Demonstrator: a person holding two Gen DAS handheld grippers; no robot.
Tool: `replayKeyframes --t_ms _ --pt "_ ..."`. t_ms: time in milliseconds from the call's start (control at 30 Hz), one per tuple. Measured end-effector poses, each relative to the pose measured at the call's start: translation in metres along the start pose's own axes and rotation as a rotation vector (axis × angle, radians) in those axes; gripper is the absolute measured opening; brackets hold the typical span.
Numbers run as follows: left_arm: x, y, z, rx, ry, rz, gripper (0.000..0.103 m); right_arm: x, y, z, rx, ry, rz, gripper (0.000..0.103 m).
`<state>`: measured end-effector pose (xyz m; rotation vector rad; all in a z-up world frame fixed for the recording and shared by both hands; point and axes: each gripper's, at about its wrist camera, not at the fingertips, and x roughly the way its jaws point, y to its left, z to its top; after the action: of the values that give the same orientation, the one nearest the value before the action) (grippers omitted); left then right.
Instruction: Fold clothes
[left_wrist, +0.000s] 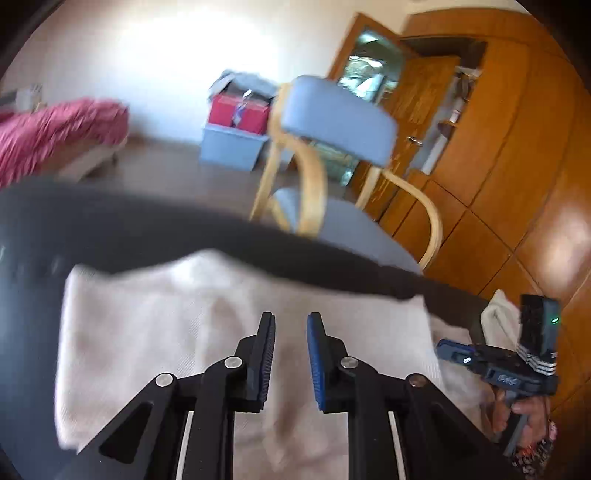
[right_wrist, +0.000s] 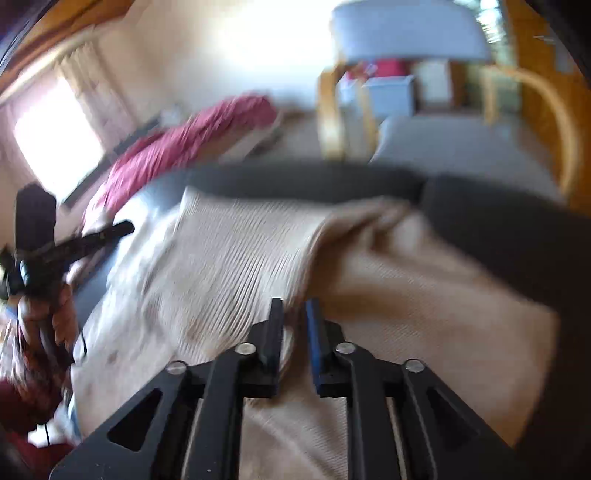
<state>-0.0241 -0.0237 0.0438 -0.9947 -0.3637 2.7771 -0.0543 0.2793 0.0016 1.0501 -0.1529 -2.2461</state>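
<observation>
A beige ribbed garment (left_wrist: 166, 332) (right_wrist: 240, 251) lies partly folded on a dark table (left_wrist: 110, 229) (right_wrist: 517, 240). My left gripper (left_wrist: 290, 321) hovers over it, jaws apart, with nothing between them. My right gripper (right_wrist: 294, 306) is low over a raised fold of the garment, its jaws a narrow gap apart. The fabric shows through the gap and the pads do not press on it. In the left wrist view the right gripper (left_wrist: 448, 349) sits at the garment's right edge, held by a hand (left_wrist: 524, 410). In the right wrist view the left gripper (right_wrist: 125, 227) appears blurred at the left.
A chair (left_wrist: 332, 118) (right_wrist: 410, 33) with blue cushions and bent wooden arms stands beyond the table's far edge. A blue bin (left_wrist: 232, 147) holding a red box is on the floor behind it. A red blanket (left_wrist: 55, 129) covers a bed at left; wooden cabinets (left_wrist: 517, 147) are at right.
</observation>
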Motion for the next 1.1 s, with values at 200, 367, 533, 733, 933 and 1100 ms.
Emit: replayKeyframes --t_ms 200,367,533,733,933,1100 --pt "0.092 -0.048 -0.014 0.311 0.142 0.102 0.018 -0.017 -0.016 0.003 0.082 -0.173 -0.086 0.046" --pt "0.090 -0.026 -0.011 0.224 0.133 -0.008 0.018 -0.017 -0.007 0.006 0.009 -0.217 -0.171 0.015" --pt "0.085 -0.006 -0.010 0.124 0.139 -0.111 0.018 0.001 0.023 0.033 -0.065 -0.160 -0.181 0.015" --pt "0.084 -0.001 -0.010 0.101 0.140 -0.135 0.018 0.060 0.034 0.047 -0.059 0.016 -0.231 0.015" --pt "0.077 0.009 -0.014 0.080 0.141 -0.156 0.018 0.053 -0.040 0.032 0.211 -0.018 -0.347 0.011" --pt "0.078 0.017 -0.015 0.032 0.144 -0.195 0.018 0.031 -0.007 0.031 0.098 -0.114 -0.182 0.015"
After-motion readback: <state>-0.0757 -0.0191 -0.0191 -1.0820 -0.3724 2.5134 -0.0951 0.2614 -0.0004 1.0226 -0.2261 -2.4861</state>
